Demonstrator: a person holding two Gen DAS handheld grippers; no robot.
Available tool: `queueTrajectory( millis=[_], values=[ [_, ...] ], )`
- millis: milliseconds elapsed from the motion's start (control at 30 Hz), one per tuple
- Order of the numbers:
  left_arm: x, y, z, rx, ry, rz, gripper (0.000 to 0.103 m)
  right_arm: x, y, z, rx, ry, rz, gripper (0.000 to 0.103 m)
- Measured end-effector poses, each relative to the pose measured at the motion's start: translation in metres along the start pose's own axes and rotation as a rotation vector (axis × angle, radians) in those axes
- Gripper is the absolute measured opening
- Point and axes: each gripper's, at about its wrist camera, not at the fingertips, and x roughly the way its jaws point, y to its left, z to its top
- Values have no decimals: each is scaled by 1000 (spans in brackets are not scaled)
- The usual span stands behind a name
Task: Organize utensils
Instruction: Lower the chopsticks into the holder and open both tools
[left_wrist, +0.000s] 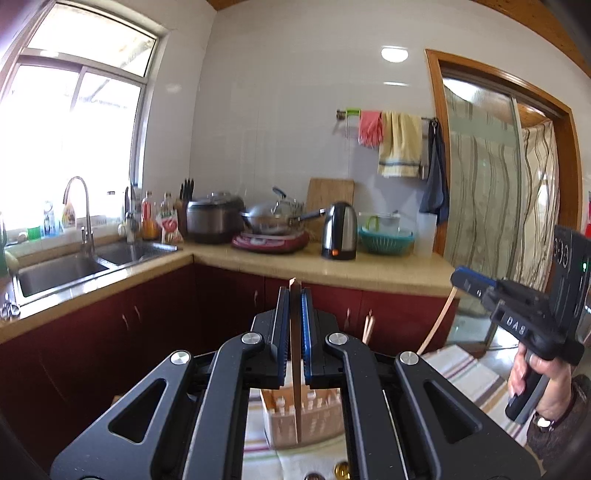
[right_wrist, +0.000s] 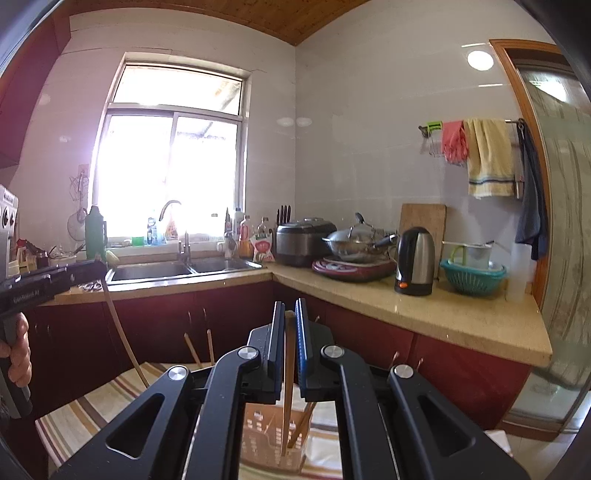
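Note:
In the left wrist view my left gripper (left_wrist: 295, 293) is shut on a wooden chopstick (left_wrist: 296, 369) that hangs straight down over a beige perforated utensil holder (left_wrist: 317, 421). My right gripper (left_wrist: 460, 277) shows at the right, a hand on its grip, with a pale chopstick (left_wrist: 439, 321) hanging from its tip. In the right wrist view my right gripper (right_wrist: 290, 308) is shut on a chopstick (right_wrist: 289, 369) above the same holder (right_wrist: 258, 439), which has other chopsticks in it. At the left my left gripper (right_wrist: 98, 265) carries its chopstick (right_wrist: 122, 332).
The holder stands on a striped cloth (right_wrist: 92, 402). Behind it runs an L-shaped counter (right_wrist: 443, 314) over red cabinets, with a double sink (right_wrist: 177, 267), a rice cooker (right_wrist: 304, 240), a wok (right_wrist: 356, 240), a kettle (right_wrist: 413, 260) and a green basket (right_wrist: 472, 278).

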Motion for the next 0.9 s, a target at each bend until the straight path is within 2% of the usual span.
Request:
queueTrajectory(
  millis=[333, 600, 900],
  values=[
    [44, 6, 27, -12, -33, 19, 7, 33, -5, 8, 13, -7, 5, 6],
    [85, 16, 5, -41, 32, 27, 7, 68, -10, -6, 39, 24, 10, 6],
    [122, 29, -25, -63, 118, 37, 7, 103, -12, -32, 74, 101, 17, 6]
  ],
)
